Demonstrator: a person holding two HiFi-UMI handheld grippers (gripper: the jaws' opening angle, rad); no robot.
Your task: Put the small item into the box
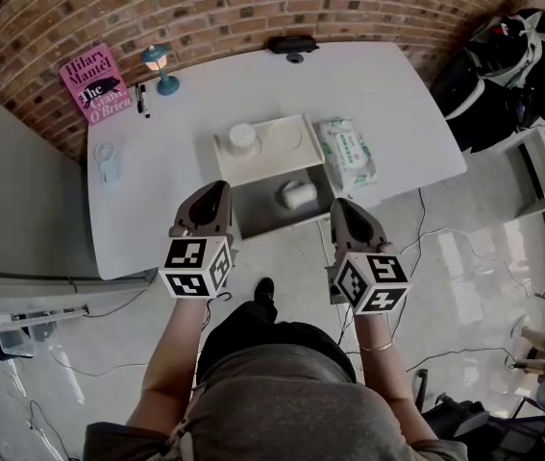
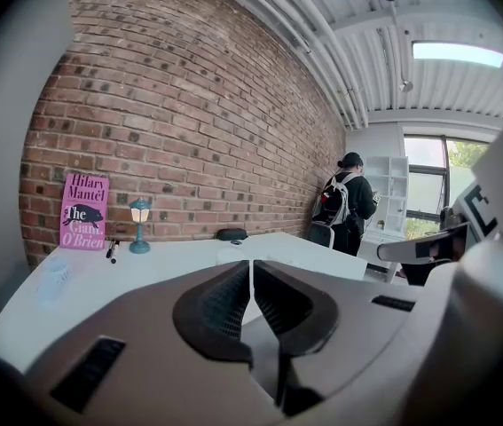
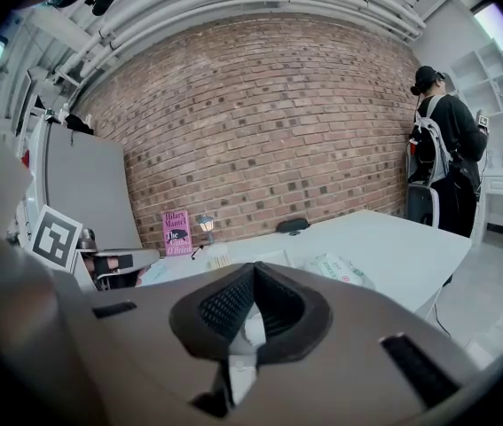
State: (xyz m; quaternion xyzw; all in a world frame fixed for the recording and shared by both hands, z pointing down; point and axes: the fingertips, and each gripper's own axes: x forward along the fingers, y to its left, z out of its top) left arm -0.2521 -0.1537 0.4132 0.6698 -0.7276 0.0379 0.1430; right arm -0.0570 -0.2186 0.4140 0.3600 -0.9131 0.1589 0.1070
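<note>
Item: small item (image 1: 298,195), white and stubby, apparently cylindrical, lying on its side inside the open grey box (image 1: 260,215) at the near edge of the white table (image 1: 157,200), toward the box's right half. Companion piece: a small round white pot (image 1: 243,139), upright on the left of the box's lid (image 1: 274,164), which lies flat just beyond the box; which of the two the task means cannot be told. Judged handling: both look light, stiff and smooth-sided, so liable to roll or slip; best pinched across the round body at mid-height, the pot from above its cap. Right of the lid, a pack of wet wipes (image 1: 347,152). Left gripper (image 1: 216,188): held at the near table edge just left of the box, jaws together, nothing between them. Right gripper (image 1: 341,206): just right of the box, jaws meeting at the tips, likewise empty. Neither touches box or contents.
</note>
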